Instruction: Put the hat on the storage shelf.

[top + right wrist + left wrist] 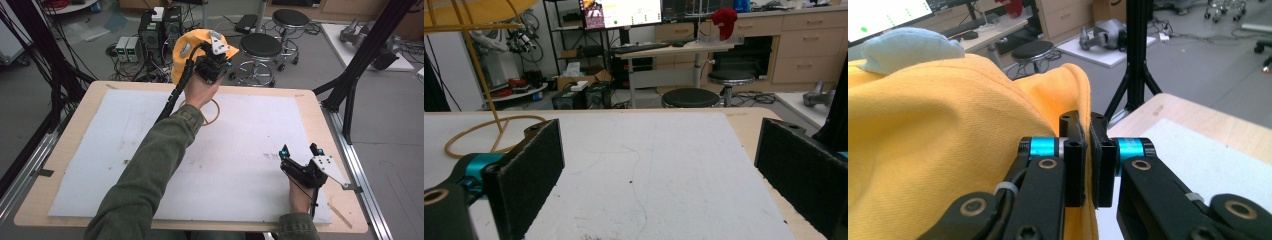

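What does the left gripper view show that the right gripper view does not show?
Left gripper view: the left claw with its jaws pressed shut on the edge of the yellow cloth, and a pale blue patch on that cloth's top.

Right gripper view: the right claw with its jaws wide apart, and a yellow wire stand whose ring base lies on the white mat.

Both: the white mat, the table's wooden edge, a black stool.

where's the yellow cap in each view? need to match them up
High view: yellow cap top centre, above the table's far edge, at the raised left claw.
Left gripper view: fills the left half, its edge pinched between the shut jaws.
Right gripper view: underside at the top left corner, over the wire stand.
Shared landmark: the black stool.
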The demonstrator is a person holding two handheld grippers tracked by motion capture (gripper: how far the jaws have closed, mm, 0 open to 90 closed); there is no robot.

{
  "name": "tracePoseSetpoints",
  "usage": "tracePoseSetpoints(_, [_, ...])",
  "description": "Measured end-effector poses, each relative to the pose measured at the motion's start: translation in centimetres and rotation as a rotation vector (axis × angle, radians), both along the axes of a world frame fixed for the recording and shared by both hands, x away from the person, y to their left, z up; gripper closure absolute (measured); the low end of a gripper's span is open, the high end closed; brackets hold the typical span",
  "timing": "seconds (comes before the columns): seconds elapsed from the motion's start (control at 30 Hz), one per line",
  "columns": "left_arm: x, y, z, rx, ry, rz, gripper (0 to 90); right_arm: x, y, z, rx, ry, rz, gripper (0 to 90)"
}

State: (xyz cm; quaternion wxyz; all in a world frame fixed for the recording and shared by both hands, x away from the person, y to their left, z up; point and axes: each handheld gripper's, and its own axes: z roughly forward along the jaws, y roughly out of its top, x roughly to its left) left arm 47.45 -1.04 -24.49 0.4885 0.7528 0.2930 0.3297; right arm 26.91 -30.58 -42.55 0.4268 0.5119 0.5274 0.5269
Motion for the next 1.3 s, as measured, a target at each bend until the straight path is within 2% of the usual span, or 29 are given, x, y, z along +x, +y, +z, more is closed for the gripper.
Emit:
tracePoseSetpoints(0.03, [0.0,0.0,0.0,0.0,0.0,0.0,86.6,0.0,0.0,0.0,0.001,-0.001,0.001,4.6])
tracePoseSetpoints(0.23, [-0.2,-0.6,-1.0,0.08,-0.006,-0.019,86.5,0.0,0.0,0.0,0.009,0.003,-0.002,4.6])
tracePoseSetpoints(0.33, [-0.4,-0.7,-1.6,0.094,-0.004,-0.025,86.5,0.0,-0.1,0.0,0.005,-0.001,-0.001,4.6])
tracePoseSetpoints(0.47, [-0.4,-0.4,-1.8,0.073,0.004,-0.031,86.5,0.0,-0.1,0.0,0.007,-0.001,0.0,4.6])
tracePoseSetpoints(0.63, [-0.7,-0.1,-1.9,0.072,0.005,-0.04,85.8,0.0,-0.3,0.0,0.018,0.0,-0.005,4.6])
tracePoseSetpoints(0.7, [-0.7,0.0,-2.2,0.073,0.026,-0.043,85.2,0.0,-0.3,0.0,0.023,0.001,-0.007,4.6])
tracePoseSetpoints(0.87, [-0.8,0.1,-2.4,0.068,0.038,-0.049,81.7,-0.1,-0.2,0.0,0.022,-0.001,-0.005,4.7])
tracePoseSetpoints(0.93, [-0.8,0.1,-2.4,0.063,0.04,-0.053,76.9,-0.1,-0.2,0.0,0.022,-0.002,-0.005,4.7])
tracePoseSetpoints(1.0, [-0.9,0.3,-2.3,0.051,0.05,-0.061,75.9,0.0,-0.3,0.0,0.021,0.0,-0.005,4.7])
tracePoseSetpoints(1.03, [-0.9,0.4,-2.2,0.051,0.048,-0.059,68.2,0.0,-0.3,0.0,0.024,0.004,-0.005,4.8])
tracePoseSetpoints(1.07, [-1.0,0.5,-2.1,0.045,0.046,-0.066,68.2,0.0,-0.3,0.0,0.024,0.004,-0.005,4.8])
tracePoseSetpoints(1.1, [-1.0,0.6,-2.0,0.031,0.047,-0.086,59.2,0.0,-0.3,0.0,0.023,0.0,-0.003,5.0])
tracePoseSetpoints(1.13, [-1.0,0.8,-1.9,0.021,0.045,-0.092,54.4,-0.1,-0.3,0.0,0.024,-0.001,-0.004,5.1])
tracePoseSetpoints(1.2, [-1.0,1.1,-1.7,-0.01,0.051,-0.113,51.9,-0.1,-0.2,0.0,0.024,-0.002,-0.003,5.1])
tracePoseSetpoints(1.23, [-1.0,1.4,-1.5,-0.034,0.046,-0.118,39.4,-0.1,-0.2,0.1,0.024,-0.001,-0.005,5.1])
tracePoseSetpoints(1.27, [-1.0,1.4,-1.5,-0.034,0.046,-0.118,35.8,-0.1,-0.2,0.1,0.024,-0.001,-0.006,5.1])
tracePoseSetpoints(1.3, [-1.1,1.6,-1.4,-0.052,0.038,-0.12,31.3,-0.2,-0.2,0.1,0.027,0.001,-0.008,5.1])
